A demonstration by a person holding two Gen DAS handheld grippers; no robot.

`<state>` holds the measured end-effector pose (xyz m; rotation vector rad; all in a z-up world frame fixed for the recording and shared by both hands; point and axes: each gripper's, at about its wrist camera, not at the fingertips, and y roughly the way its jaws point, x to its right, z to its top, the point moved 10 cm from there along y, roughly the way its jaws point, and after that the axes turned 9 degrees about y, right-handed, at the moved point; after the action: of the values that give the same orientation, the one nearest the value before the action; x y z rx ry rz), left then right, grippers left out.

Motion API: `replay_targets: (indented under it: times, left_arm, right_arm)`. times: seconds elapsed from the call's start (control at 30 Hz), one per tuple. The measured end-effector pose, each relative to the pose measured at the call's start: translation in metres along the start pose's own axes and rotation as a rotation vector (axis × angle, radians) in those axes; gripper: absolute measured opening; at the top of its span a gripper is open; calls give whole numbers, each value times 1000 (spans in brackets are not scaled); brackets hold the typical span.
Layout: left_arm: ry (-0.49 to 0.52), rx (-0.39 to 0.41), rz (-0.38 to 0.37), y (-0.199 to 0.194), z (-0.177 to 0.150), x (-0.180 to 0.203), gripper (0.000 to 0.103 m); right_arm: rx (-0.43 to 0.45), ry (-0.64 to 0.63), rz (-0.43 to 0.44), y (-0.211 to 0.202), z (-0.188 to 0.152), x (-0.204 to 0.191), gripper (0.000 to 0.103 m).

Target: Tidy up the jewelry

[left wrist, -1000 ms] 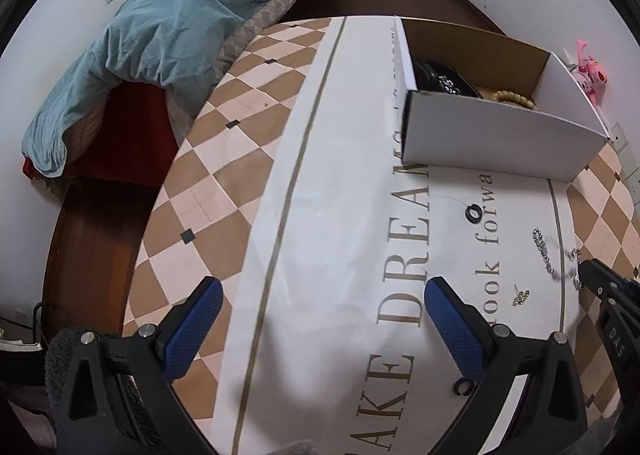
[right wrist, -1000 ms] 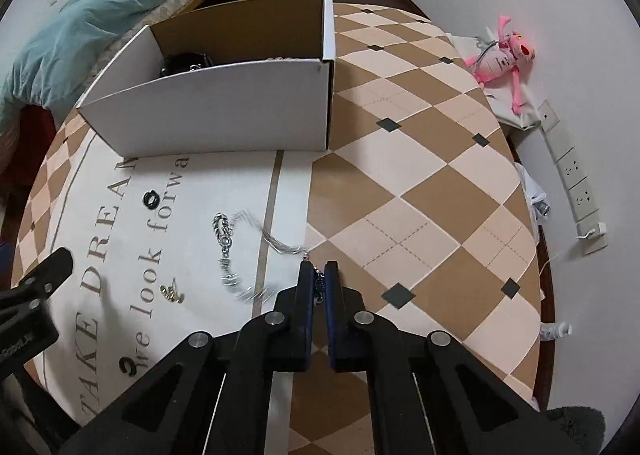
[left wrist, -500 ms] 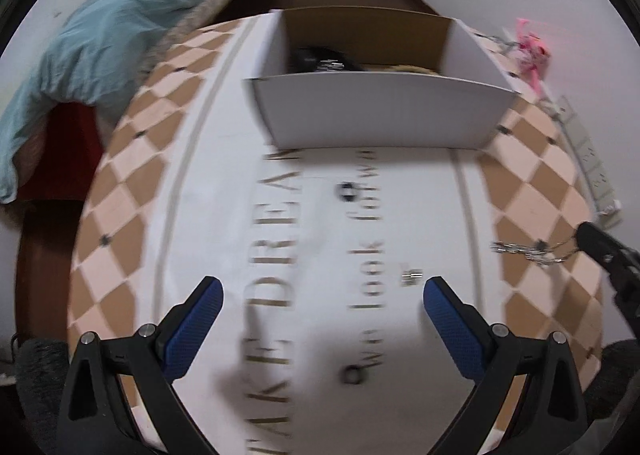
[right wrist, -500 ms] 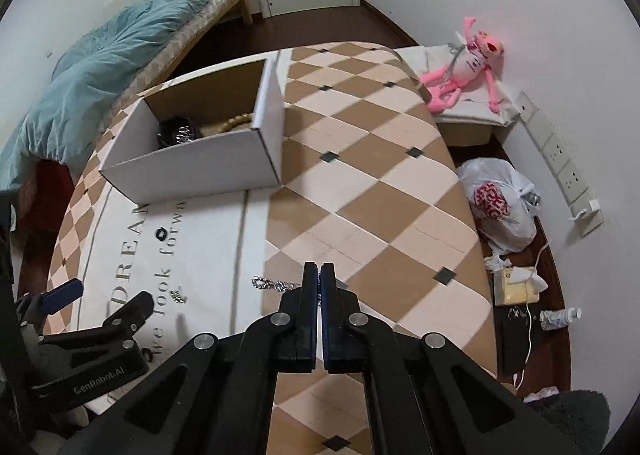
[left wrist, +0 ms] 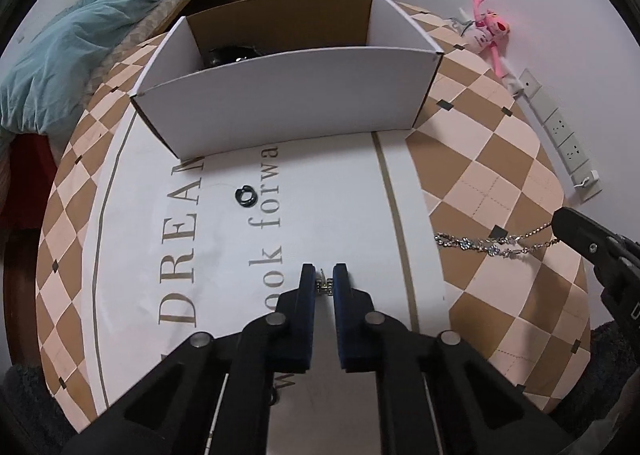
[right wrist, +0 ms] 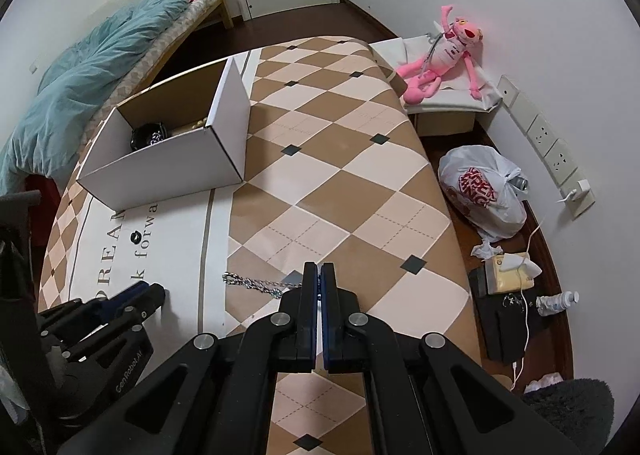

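Two grippers work over the cloth-covered table. From the left wrist view, the left gripper points steeply down at the white lettered band of the cloth; its blue jaws have just been closing and now stand nearly together, with a small silvery earring pinched between the tips. At about eleven o'clock from those tips a black ring lies on the lettering, and farther off at twelve o'clock stands a white cardboard box, open on top, with dark jewelry showing inside near its left wall. At three o'clock the right gripper has its jaws pressed fully together on one end of a sparkling silver chain, which trails from the tips toward the left gripper over the checked part of the cloth. Beyond the table's right edge, a pink plush toy rests by the wall.
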<state>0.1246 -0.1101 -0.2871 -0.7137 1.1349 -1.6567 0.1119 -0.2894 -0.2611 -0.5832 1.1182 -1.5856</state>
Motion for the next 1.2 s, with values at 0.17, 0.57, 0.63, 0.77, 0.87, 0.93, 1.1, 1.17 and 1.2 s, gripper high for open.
replay_targets:
  times: [0.17,0.57,0.63,0.77,0.87,0.93,1.1,1.17,1.2]
  left_arm:
    - [4,26,-22,-13,4,0,6]
    - [-55,134,-130,-90,71,-39,6]
    - [-62,147,-137,-97,89,-52,6]
    - [-67,139,-138,-96,114,-74,6]
    - [-81,116,-133,-84,129,-94,6]
    - [-96,81,-142,-70,135,-105,6]
    - [-107,9,-177,-45,143,-116,6]
    - [-107,-17,-177,-38,145,-119,6]
    - [-110,-31,-185,-34,145,-120,7]
  right_arm:
    - [23,-1,41,-16,9,-8,1]
    - [149,-74,211,-96,85,-69,1]
    - [168,-92,229,-105,101,-80,1]
    - [186,-134,261,-107,137,-109,1]
    - [160,-154,271,-93,156,-127,1]
    - [135,-162,275,-81,163,-135,1]
    - [40,-183,270,-40,171,-154,1]
    - [-1,-191,269,-23,171,-162,1]
    - [-14,-192,271,-18,170,-163,1]
